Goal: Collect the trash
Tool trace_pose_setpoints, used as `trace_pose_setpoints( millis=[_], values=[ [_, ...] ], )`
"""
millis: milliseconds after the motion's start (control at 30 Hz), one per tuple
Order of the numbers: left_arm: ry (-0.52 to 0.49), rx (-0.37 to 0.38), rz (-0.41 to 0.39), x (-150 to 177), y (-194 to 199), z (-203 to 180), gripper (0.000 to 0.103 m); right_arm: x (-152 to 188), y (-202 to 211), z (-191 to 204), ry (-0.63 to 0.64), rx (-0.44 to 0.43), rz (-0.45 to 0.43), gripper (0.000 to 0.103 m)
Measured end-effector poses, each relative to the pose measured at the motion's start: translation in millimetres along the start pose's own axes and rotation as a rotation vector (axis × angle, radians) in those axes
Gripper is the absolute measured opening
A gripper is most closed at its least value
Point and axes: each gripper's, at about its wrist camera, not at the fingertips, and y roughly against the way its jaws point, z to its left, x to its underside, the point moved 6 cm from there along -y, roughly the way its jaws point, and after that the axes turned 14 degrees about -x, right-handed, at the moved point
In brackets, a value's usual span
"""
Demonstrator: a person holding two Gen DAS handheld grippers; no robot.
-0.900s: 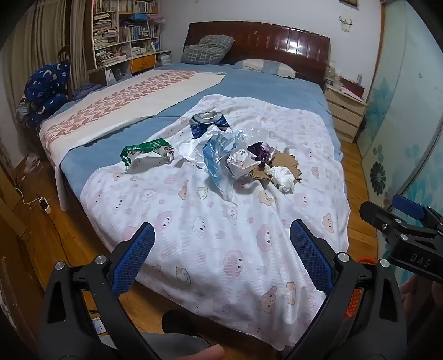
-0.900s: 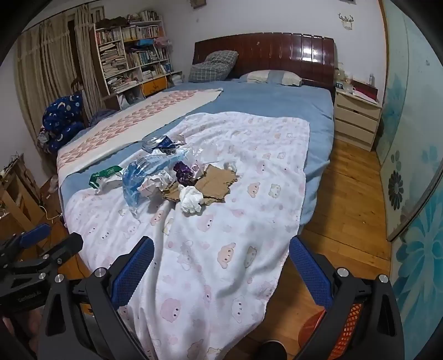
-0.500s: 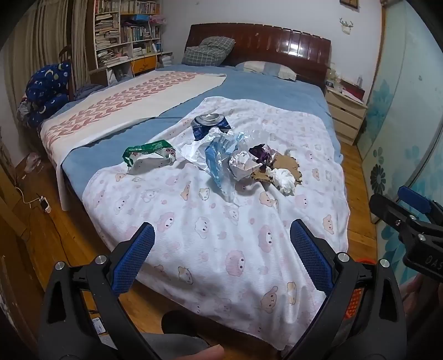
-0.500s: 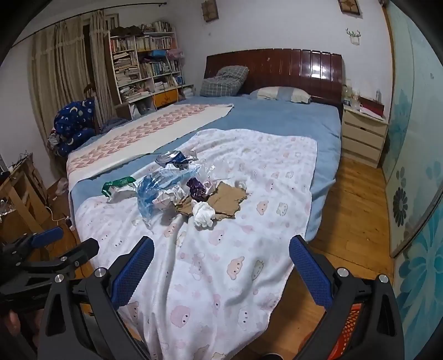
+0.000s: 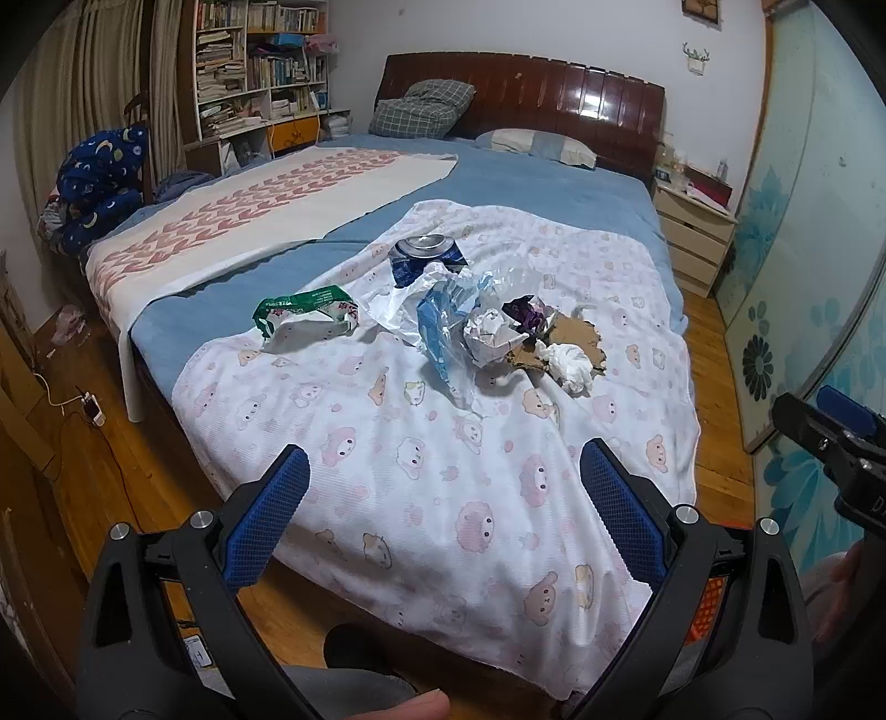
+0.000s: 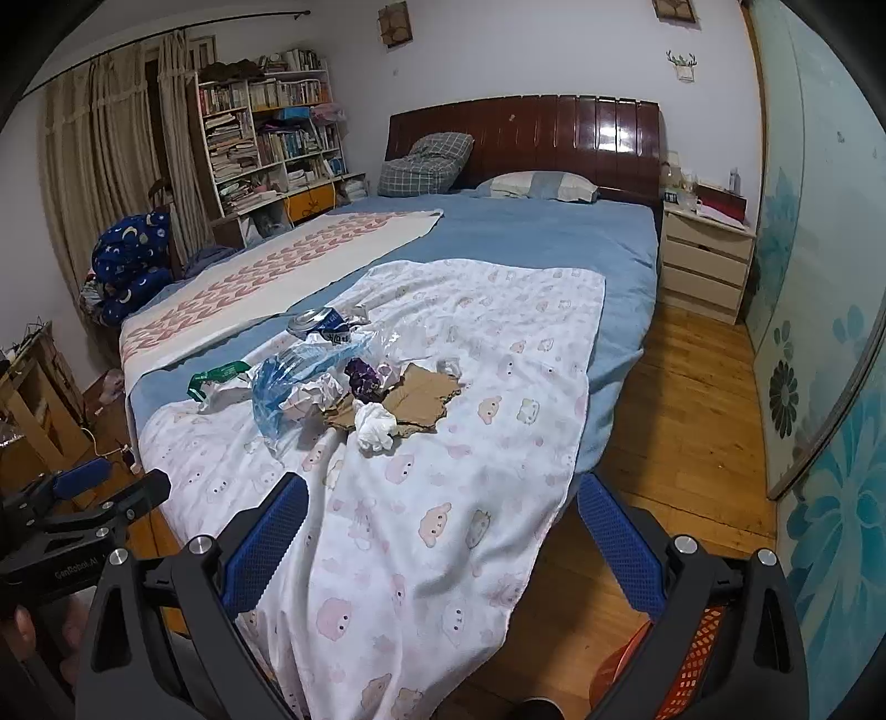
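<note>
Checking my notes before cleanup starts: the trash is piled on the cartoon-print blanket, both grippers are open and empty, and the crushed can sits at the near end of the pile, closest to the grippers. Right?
Not quite. The crushed can sits at the far end of the trash pile, toward the headboard, as the left wrist view shows. The rest holds: the pile lies on the cartoon-print blanket, and the left gripper and right gripper are open and empty.

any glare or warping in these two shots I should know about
Left wrist view: bright glare on the glossy headboard, fisheye bending the wardrobe door, dark corners. Right wrist view: the same headboard glare, curved curtain rod, trash pile sharp, dim indoor light.
</note>
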Motion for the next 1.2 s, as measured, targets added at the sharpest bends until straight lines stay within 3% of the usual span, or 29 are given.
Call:
trace_pose_setpoints(
  millis=[1200],
  values=[
    [0.005,-0.018,0.003,-2.4,-1.2,4.6,0.097,3.0,-6.4,2.7,0.002,-0.061,0.017,0.096]
  ],
)
